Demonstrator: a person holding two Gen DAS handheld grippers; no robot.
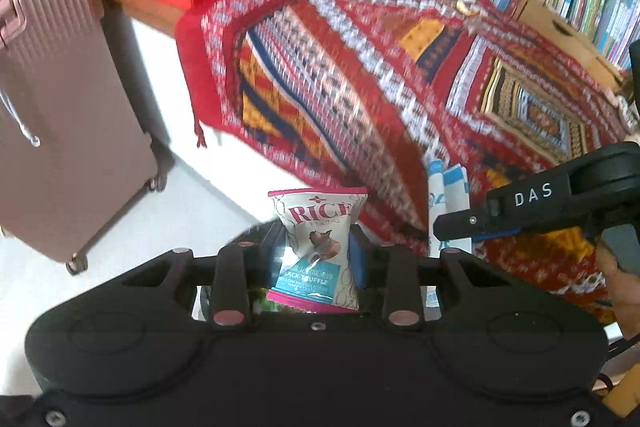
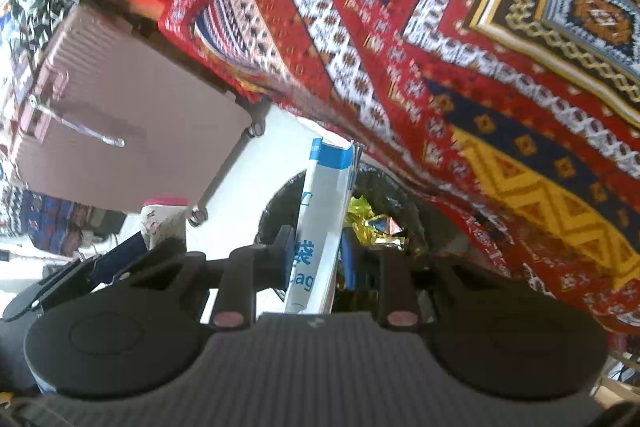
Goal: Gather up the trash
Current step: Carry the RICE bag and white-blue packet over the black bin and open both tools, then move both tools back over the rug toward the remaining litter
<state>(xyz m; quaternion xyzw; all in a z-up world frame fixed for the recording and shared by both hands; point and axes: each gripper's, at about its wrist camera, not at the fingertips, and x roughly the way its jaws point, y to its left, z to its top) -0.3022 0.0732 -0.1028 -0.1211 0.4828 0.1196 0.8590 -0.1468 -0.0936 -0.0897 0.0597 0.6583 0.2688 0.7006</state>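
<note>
Two pieces of trash are in hand: the left gripper (image 1: 318, 247) pinches a white-and-pink rice snack packet (image 1: 318, 247) upright between its jaws, while the right gripper (image 2: 316, 255) clamps a flat white-and-blue paper pouch (image 2: 322, 219) above a black-lined bin (image 2: 384, 203) holding yellow foil wrappers. Next, by the look of it, comes dropping both in. Room is tight: the red patterned tablecloth (image 2: 460, 67) overhangs the bin, and a pink ribbed suitcase (image 1: 60, 107) stands nearby.

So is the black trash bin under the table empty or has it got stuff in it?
It has stuff in it. In the right wrist view, crinkly gold wrappers show inside the black bin. How full it is, cannot tell.
</note>
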